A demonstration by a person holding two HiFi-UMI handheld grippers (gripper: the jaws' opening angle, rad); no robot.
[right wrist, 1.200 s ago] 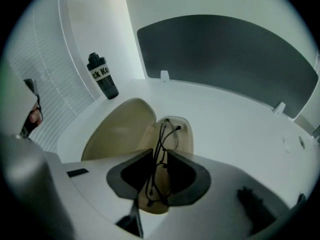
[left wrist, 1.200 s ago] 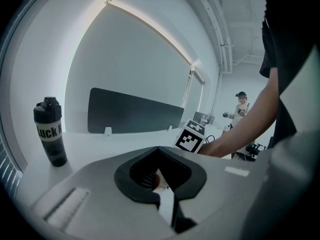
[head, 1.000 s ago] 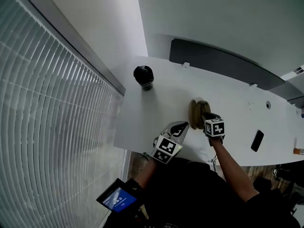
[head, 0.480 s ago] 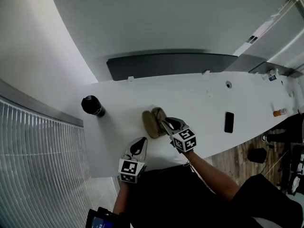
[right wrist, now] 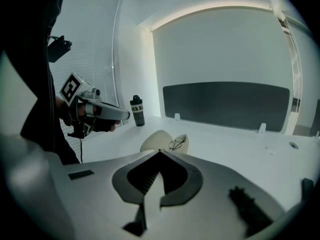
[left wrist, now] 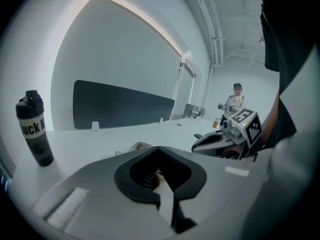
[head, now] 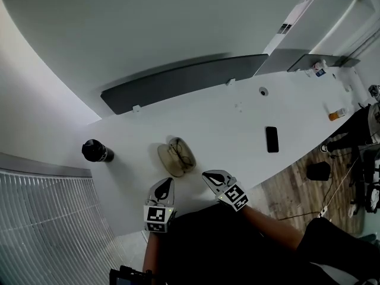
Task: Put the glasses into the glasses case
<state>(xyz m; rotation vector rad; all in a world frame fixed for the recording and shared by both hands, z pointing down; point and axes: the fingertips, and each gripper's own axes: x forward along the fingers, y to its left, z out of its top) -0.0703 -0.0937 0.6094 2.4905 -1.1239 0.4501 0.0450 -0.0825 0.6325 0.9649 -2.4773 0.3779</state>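
An open beige glasses case (head: 172, 159) lies on the white table (head: 237, 123), with thin-framed glasses (head: 181, 155) resting in its right half. From the right gripper view, the case (right wrist: 156, 140) and glasses (right wrist: 176, 144) are just beyond my jaws. My left gripper (head: 164, 183) hangs shut and empty near the table's front edge, just short of the case. My right gripper (head: 209, 175) is to the right of the case, apart from it; its jaws have just been closing, with nothing between them. In the left gripper view the case (left wrist: 136, 146) peeks over my shut jaws (left wrist: 159, 148).
A black bottle (head: 95, 151) stands at the table's left end. A black phone (head: 272, 139) lies to the right. A dark panel (head: 184, 81) runs along the table's back edge. Small items (head: 336, 114) sit at the far right end, and a person (left wrist: 235, 100) stands in the distance.
My right gripper has drawn back from the case towards the table's front edge and shut. The glasses now lie in the open case. The head view has swung.
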